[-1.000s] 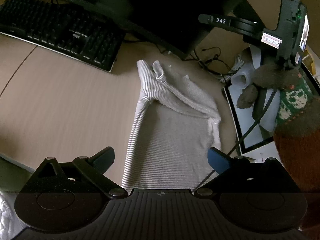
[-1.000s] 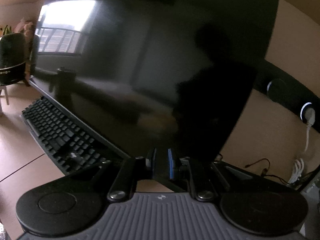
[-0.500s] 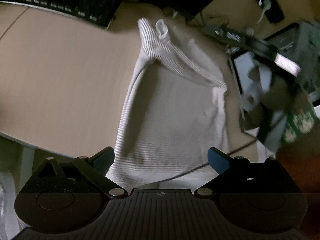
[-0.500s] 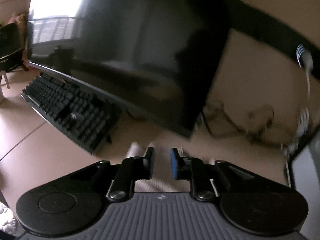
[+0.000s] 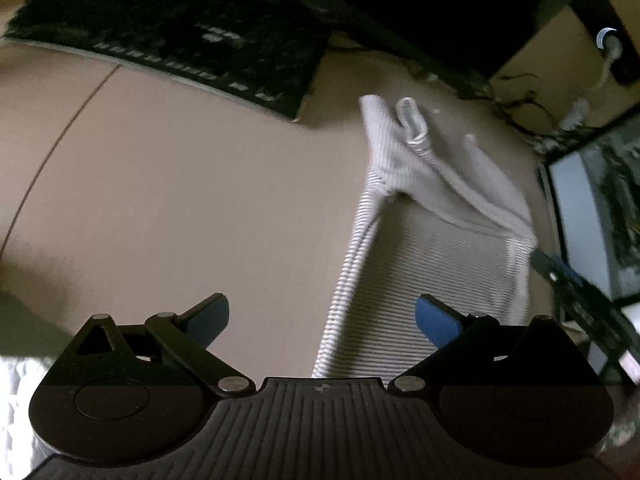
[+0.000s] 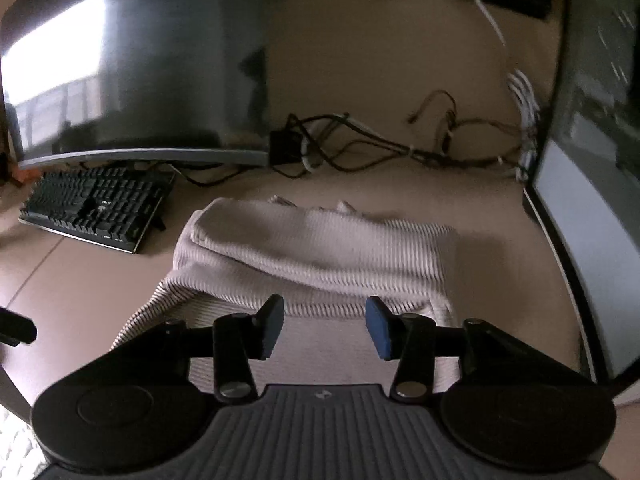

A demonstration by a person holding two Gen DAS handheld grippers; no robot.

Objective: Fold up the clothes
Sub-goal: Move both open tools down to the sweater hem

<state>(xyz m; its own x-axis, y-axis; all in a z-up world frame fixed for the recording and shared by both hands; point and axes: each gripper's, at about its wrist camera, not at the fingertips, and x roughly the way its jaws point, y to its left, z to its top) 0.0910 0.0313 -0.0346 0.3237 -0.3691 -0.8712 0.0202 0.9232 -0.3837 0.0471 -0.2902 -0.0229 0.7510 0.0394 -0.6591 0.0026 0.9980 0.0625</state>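
Garment: striped top (image 5: 432, 248) lying partly folded near the desk's (image 5: 180, 184) back edge.
Left gripper (image 5: 322, 316): hanging wide open, empty.
Right gripper (image 6: 325, 326): opening, empty.
Remaining: further folds, judging by its length.

Beside the one keyboard (image 6: 94, 204) lies one striped garment (image 6: 320, 248); one monitor (image 6: 132, 72) stands behind it; two grippers hover.

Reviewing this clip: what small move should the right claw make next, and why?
Probably lower the right claw onto the striped garment near its folded-over edge. Its jaws are opening with nothing between them, and the cloth lies just ahead, only partly folded.
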